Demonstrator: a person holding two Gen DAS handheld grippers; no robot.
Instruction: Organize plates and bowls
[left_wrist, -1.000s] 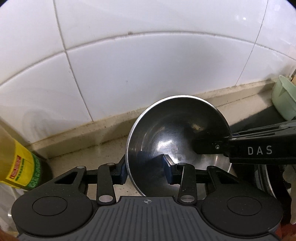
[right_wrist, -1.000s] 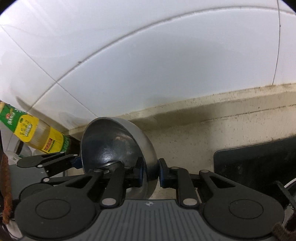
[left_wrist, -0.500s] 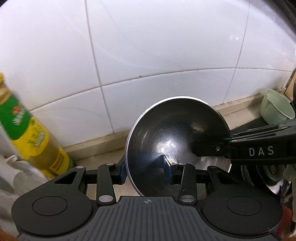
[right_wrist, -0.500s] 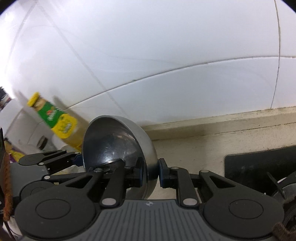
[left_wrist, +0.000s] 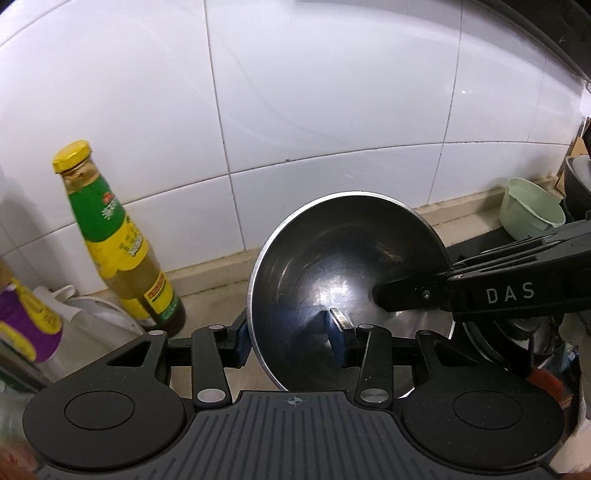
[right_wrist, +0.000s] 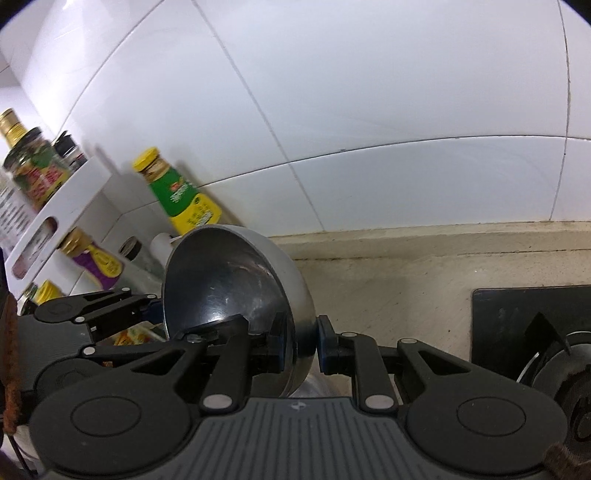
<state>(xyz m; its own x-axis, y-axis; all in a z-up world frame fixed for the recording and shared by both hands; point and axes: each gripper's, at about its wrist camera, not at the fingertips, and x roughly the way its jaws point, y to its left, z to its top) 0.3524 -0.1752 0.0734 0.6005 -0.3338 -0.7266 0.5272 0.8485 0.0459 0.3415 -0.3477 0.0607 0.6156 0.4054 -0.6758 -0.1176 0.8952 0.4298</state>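
Observation:
A steel bowl (left_wrist: 332, 258) hangs tilted above the counter, its hollow facing the left wrist camera. My left gripper (left_wrist: 290, 338) has one pad outside the near rim and one inside the bowl. Its jaws are opening, with the bowl wall still between the pads. My right gripper (right_wrist: 301, 343) is shut on the opposite side of the bowl (right_wrist: 229, 280), pinching its wall. The right gripper's fingers (left_wrist: 406, 295) reach into the bowl from the right in the left wrist view. The left gripper's fingers (right_wrist: 147, 310) show behind the bowl in the right wrist view.
A green-and-yellow sauce bottle (left_wrist: 122, 243) stands at the tiled wall to the left, beside a white rack (right_wrist: 55, 206) with several bottles. A pale green cup (left_wrist: 532, 210) sits at the far right. A black gas stove (right_wrist: 528, 325) lies right of the beige counter (right_wrist: 388, 280).
Both grippers have risen with the bowl and drawn back from the wall. The sauce bottle, the rack and the green cup have come further into view.

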